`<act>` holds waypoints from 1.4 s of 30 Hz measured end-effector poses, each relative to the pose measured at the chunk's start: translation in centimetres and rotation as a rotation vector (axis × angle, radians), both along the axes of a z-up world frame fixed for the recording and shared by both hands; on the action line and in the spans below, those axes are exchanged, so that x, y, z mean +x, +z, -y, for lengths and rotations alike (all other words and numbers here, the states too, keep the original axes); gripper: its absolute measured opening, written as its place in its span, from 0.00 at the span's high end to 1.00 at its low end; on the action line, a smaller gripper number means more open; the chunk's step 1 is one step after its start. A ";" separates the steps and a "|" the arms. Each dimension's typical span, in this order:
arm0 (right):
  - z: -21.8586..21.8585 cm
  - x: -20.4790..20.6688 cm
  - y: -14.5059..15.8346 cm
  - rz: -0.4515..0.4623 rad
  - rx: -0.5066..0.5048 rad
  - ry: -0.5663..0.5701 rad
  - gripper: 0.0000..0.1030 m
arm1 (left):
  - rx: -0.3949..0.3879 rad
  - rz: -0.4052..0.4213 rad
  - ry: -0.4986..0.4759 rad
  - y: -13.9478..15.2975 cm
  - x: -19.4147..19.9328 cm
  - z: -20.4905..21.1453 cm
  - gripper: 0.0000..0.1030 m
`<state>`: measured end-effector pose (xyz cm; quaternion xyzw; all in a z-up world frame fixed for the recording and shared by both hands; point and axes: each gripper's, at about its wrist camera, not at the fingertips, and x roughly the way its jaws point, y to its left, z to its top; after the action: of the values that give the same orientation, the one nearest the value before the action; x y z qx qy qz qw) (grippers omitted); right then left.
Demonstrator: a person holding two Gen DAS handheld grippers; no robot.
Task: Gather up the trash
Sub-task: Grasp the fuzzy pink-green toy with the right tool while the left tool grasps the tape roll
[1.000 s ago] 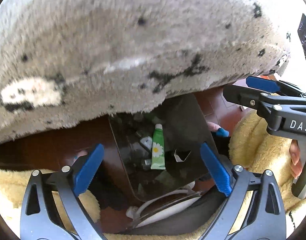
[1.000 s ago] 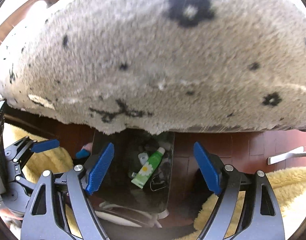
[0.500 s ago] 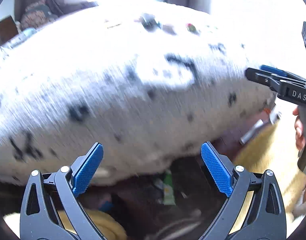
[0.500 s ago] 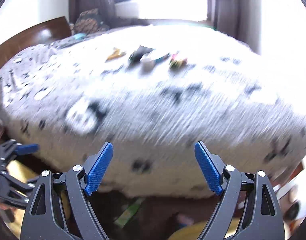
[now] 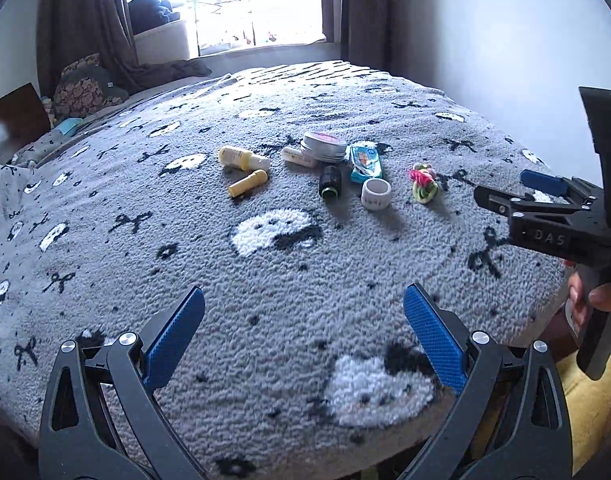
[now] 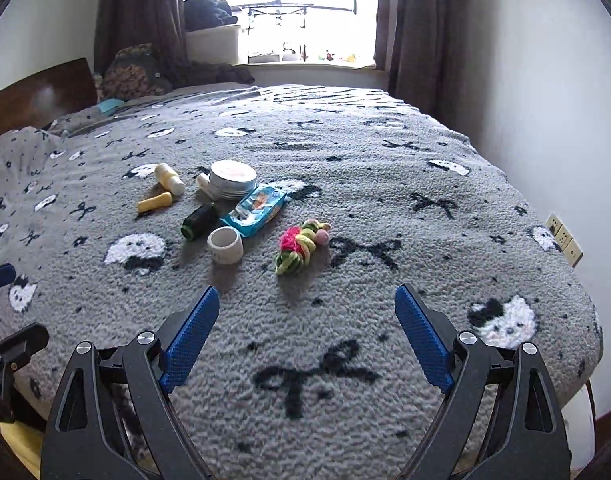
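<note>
A second before, both claws had pointed down beside the bed at a dark bin with a green tube in it; now they had swung up over the bed [image 5: 305, 264]; I guessed one drop was done and the next pick was coming. The left claw [image 5: 304, 338] and right claw [image 6: 306, 336] were both wide apart and held nothing. The trash lay in a bunch past the white cat face [image 5: 275, 230]: a white ring [image 5: 376, 193], a dark bottle [image 5: 330, 180], a blue packet [image 5: 365, 161], a round tin [image 5: 323, 145], two yellow tubes [image 5: 247, 182], and bright hair ties [image 5: 424, 181] to the right.
</note>
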<state>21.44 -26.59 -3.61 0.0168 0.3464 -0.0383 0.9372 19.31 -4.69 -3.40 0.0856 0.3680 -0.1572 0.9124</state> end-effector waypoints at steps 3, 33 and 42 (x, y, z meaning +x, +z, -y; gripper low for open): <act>0.0 2.9 -1.4 -0.020 0.024 -0.005 0.13 | -0.009 -0.039 0.007 -1.0 2.2 0.6 0.08; 5.8 9.0 -2.5 -0.104 0.104 -0.059 0.76 | 0.009 -0.143 -0.013 -7.8 13.8 13.0 0.51; 5.0 5.1 0.0 -0.048 0.013 -0.048 0.76 | 0.027 -0.114 -0.048 -5.8 10.3 11.6 0.70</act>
<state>26.54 -31.58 -3.65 0.0300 0.3684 -0.0587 0.9273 29.62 -16.31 -9.22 0.0976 0.4195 -0.1785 0.8847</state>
